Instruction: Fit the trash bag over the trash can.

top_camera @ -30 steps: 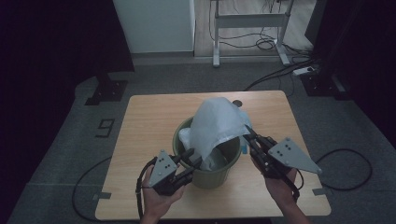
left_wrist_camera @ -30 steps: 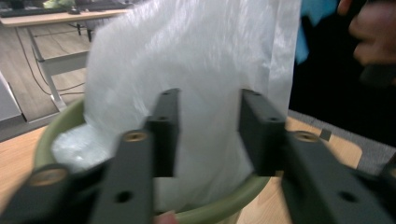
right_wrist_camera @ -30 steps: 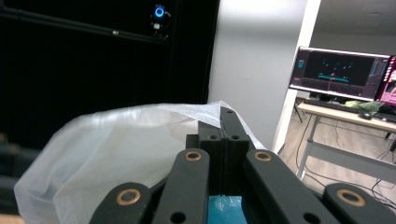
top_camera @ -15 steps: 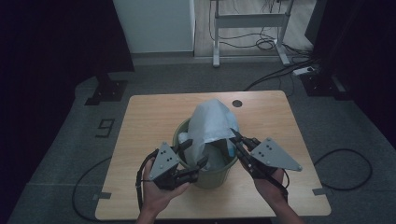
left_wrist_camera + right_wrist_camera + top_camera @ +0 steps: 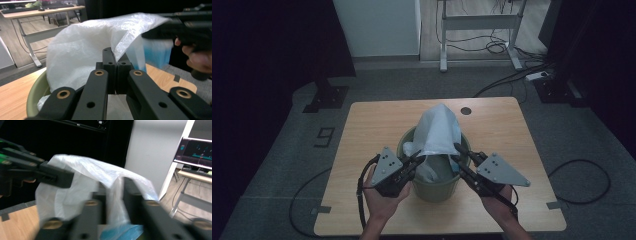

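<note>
Both grippers have drawn closer together; the left gripper (image 5: 416, 161) and right gripper (image 5: 458, 152) each pinch the plastic bag (image 5: 437, 131) between closed jaws over the bin (image 5: 435, 186).

The right gripper (image 5: 115, 202) was smeared with motion blur in its own view, so I couldn't tell whether its jaws actually pinched the plastic bag (image 5: 82, 187) or just sat against it. Something blue (image 5: 120, 232) showed at the bottom edge there, cut off and too blurry to name. In the left gripper view the bag (image 5: 82, 50) covered most of the green bin (image 5: 35, 92), and the bin's inside was hidden. From the high view, the bag (image 5: 437, 131) hid the bin's (image 5: 432, 187) contents too, and both forearms got cut off at the bottom edge.
</note>
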The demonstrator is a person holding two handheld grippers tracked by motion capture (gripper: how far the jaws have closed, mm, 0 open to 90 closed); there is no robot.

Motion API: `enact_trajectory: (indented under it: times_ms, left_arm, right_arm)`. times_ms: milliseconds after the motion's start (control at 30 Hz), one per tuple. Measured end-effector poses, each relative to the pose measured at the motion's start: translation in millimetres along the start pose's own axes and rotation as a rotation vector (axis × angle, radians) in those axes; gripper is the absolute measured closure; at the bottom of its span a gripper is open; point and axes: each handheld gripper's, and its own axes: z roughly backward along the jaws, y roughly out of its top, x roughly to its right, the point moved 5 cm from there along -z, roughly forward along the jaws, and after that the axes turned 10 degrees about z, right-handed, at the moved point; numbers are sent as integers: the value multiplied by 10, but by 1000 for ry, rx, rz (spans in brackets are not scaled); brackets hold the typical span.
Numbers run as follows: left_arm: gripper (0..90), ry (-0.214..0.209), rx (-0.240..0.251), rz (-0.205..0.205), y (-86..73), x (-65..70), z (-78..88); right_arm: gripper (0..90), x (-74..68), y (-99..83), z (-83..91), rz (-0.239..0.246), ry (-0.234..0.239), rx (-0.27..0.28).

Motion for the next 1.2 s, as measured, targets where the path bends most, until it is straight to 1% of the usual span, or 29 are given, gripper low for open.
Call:
enact_trajectory:
  times_ms: [33, 100, 133, 167, 267, 400, 500, 567, 633, 700, 733, 767, 833, 867, 933, 1000, 1133, 1200]
  left_arm:
    - [890, 4, 6, 7, 0, -15, 8]
    - [891, 12, 19, 28, 5, -50, 23]
    - [892, 11, 24, 44, 9, -66, 29]
    - [892, 11, 27, 54, 11, -81, 30]
    - [893, 10, 27, 68, 15, -100, 24]
    - [893, 8, 25, 62, 23, -79, 16]
    - [893, 2, 27, 61, 35, -61, 11]
    - [893, -1, 29, 57, 40, -50, 13]
    - [893, -3, 36, 55, 46, -42, 26]
    - [893, -12, 42, 55, 50, -35, 41]
    - [893, -24, 45, 52, 52, -28, 48]
    - [893, -29, 46, 48, 51, -22, 52]
    - [893, -35, 48, 45, 49, -10, 52]
    - [893, -43, 47, 40, 47, -6, 50]
    - [893, -51, 44, 34, 40, 3, 44]
    - [892, -63, 37, 23, 29, 12, 36]
    - [891, -73, 14, 1, -1, 24, 12]
    - [890, -76, 8, -2, -13, 20, 1]
  right_arm:
    - [557, -32, -16, 2, -6, -4, -5]
    - [432, -123, -63, 15, -7, -21, -12]
    - [382, -173, -95, 20, -14, -26, -19]
    - [360, -218, -130, 22, -22, -32, -28]
    - [308, -355, -244, 5, -49, -29, -54]
    - [281, -450, -329, -55, -61, -30, -81]
    - [276, -479, -363, -112, -64, -31, -99]
    - [276, -471, -389, -153, -72, -39, -118]
    - [280, -444, -430, -188, -77, -57, -146]
    - [312, -399, -489, -214, -98, -65, -177]
    - [337, -375, -518, -224, -106, -68, -189]
    - [386, -349, -549, -233, -112, -70, -202]
    - [495, -324, -571, -244, -116, -50, -203]
    - [559, -309, -577, -249, -114, -48, -204]
    - [685, -264, -579, -258, -106, -52, -195]
    - [778, -209, -576, -267, -111, -54, -184]
    - [870, -96, -545, -244, -114, -79, -149]
    - [876, -58, -523, -220, -115, -92, -133]
